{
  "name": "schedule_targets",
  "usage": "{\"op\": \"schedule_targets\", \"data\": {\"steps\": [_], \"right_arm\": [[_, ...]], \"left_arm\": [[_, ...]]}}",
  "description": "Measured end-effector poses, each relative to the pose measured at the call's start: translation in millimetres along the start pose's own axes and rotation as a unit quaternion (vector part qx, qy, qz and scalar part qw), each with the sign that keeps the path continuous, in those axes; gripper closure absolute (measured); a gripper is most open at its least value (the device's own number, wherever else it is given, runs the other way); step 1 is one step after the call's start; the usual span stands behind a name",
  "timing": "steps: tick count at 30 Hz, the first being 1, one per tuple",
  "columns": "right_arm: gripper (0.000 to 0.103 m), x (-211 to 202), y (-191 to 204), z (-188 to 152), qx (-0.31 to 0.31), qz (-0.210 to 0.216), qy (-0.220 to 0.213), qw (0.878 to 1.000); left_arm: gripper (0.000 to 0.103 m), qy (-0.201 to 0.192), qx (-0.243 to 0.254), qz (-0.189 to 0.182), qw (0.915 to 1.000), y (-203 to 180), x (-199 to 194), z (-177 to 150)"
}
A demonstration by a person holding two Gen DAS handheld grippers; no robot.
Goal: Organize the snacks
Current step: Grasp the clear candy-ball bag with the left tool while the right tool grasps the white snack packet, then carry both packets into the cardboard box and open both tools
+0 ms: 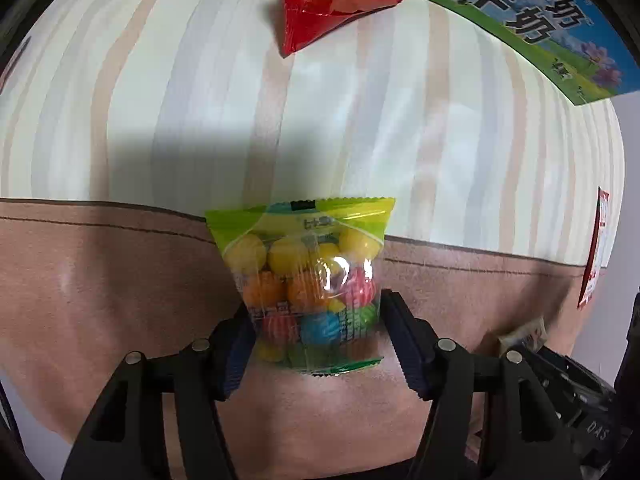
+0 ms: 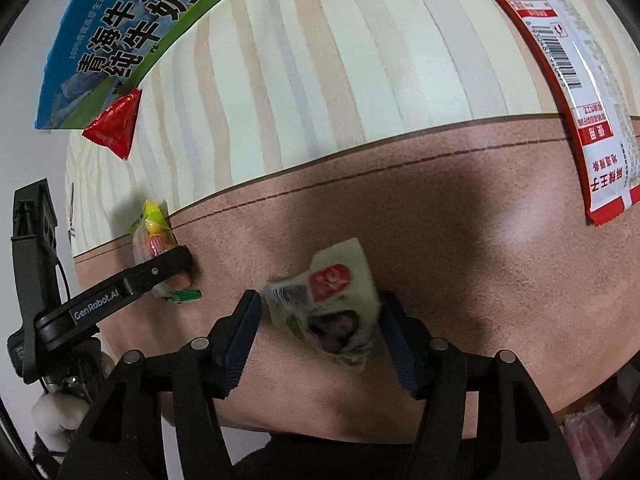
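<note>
In the left wrist view my left gripper [image 1: 318,332] is shut on a clear bag of coloured candy balls [image 1: 308,276] with a green top, held over the brown mat. The same bag [image 2: 154,240] and the left gripper [image 2: 176,268] show at the left of the right wrist view. My right gripper [image 2: 320,320] has its jaws on both sides of a cream snack packet [image 2: 332,304] with a red logo; the packet is blurred and looks gripped. A red triangular packet [image 1: 320,4] lies near the milk carton box [image 1: 540,20].
A long red and white snack packet [image 2: 580,92] lies at the right across the striped tabletop [image 2: 360,60] and the brown mat [image 2: 460,220]. The blue and green milk box [image 2: 120,32] and the red packet [image 2: 116,126] sit at the far left.
</note>
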State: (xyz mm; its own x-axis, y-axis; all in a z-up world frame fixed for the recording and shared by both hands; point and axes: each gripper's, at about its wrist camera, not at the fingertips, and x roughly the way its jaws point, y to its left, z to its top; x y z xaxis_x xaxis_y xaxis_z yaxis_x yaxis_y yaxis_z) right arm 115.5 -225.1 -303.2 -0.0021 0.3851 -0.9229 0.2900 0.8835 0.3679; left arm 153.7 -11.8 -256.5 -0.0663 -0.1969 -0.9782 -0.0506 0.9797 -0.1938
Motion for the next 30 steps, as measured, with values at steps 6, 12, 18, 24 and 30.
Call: {"op": "schedule_targets", "data": {"steps": [6,12,18,24,30], "right_arm": [[0.046,10,16,2,-0.031,-0.037,-0.002,0.999],[0.047,8,30,-6,-0.053,-0.042,-0.018,0.998],[0.047,-37,22,-3,-0.059,-0.005,-0.040,0.997],[0.047,-108,40,23,-0.077,0.036,-0.096,0.992],[0.047,-185,75,78,-0.117,0.058,-0.160,0.979]], "left_arm": [[0.050,-0.025,-0.007,0.029,0.9992,-8,-1,0],[0.055,-0.028,0.013,0.032,0.9990,-30,-18,-33],[0.055,-0.048,0.029,0.006,0.9984,-44,-54,-46],[0.055,-0.114,0.047,-0.032,0.9918,-56,-135,-21],[0.055,-0.181,0.072,-0.020,0.9805,-70,-197,40]]}}
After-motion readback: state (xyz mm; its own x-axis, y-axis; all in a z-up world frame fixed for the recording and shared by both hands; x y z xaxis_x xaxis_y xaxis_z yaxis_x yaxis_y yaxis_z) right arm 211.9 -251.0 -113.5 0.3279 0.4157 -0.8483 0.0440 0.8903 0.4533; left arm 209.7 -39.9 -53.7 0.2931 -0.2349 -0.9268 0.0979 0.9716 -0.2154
